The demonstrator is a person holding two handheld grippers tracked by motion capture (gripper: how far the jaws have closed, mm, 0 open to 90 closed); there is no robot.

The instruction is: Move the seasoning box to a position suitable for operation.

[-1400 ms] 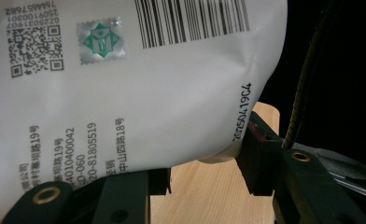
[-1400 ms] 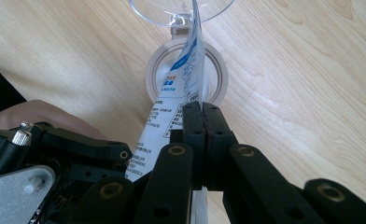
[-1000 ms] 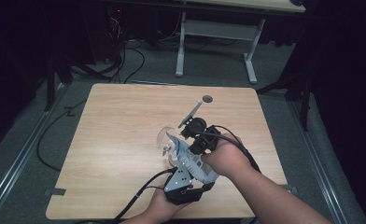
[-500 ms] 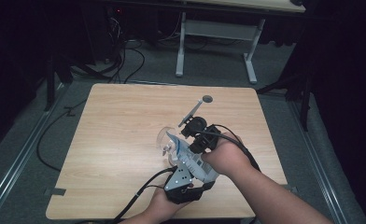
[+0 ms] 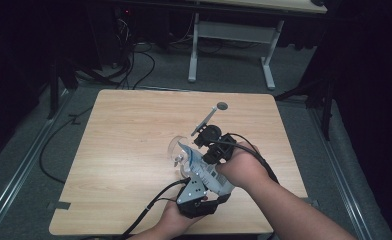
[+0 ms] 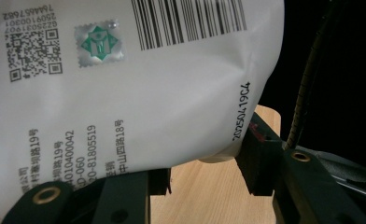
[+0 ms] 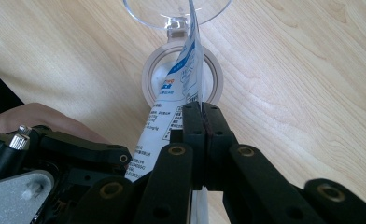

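Observation:
A white pouch (image 5: 202, 167) with blue print, a barcode and small text (image 6: 125, 93) hangs over the wooden table (image 5: 134, 130), held by both grippers. My left gripper (image 5: 200, 175) comes in from the near edge, and its jaws press the pouch's lower body (image 6: 209, 163). My right gripper (image 5: 202, 151) is shut on the pouch's thin sealed edge (image 7: 202, 112). The pouch's upper corner (image 7: 190, 42) reaches the rim of a clear stemmed glass (image 5: 177, 149), whose bowl (image 7: 172, 11) and round foot (image 7: 214, 79) lie just beyond the right jaws.
A small dark round spot (image 5: 222, 106) marks the table's far side. Cables (image 5: 149, 210) trail from the grippers off the near edge. Another table's white legs (image 5: 194, 45) and floor cables (image 5: 134, 65) lie beyond.

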